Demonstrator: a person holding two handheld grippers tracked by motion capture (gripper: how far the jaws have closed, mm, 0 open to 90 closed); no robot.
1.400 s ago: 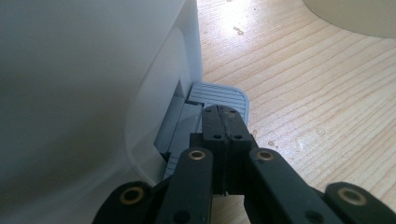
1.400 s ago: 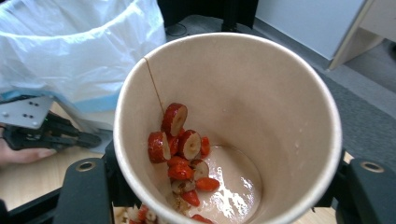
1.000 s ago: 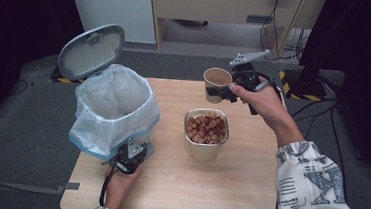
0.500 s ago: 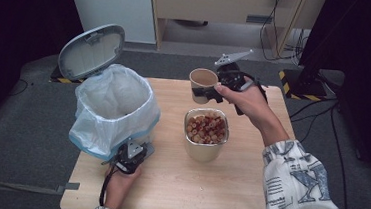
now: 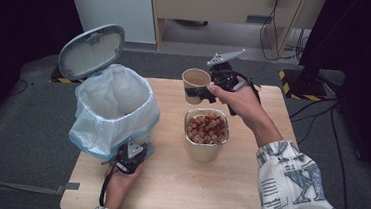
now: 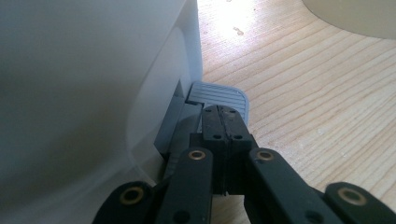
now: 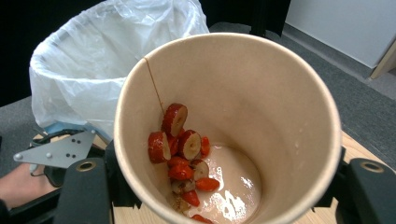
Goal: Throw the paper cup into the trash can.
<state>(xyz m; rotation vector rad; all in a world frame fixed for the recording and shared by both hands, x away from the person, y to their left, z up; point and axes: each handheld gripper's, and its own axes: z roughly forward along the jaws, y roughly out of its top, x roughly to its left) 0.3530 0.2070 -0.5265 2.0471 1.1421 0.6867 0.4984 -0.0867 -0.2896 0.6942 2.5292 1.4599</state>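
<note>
Right hand-held gripper [image 5: 198,92] clamps paper cup [image 5: 196,80] (red fruit slices [image 7: 180,154] inside).

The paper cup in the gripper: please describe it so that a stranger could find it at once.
On the wooden table, look behind the metal bowl of red fruit slices, right of the lined bin. The right gripper holds the paper cup there. Unlike the bowl, it is tan and holds just a few slices with some liquid.

High view overhead, facing forward-down; gripper views close-up; all share bin liner [image 5: 115,110].
</note>
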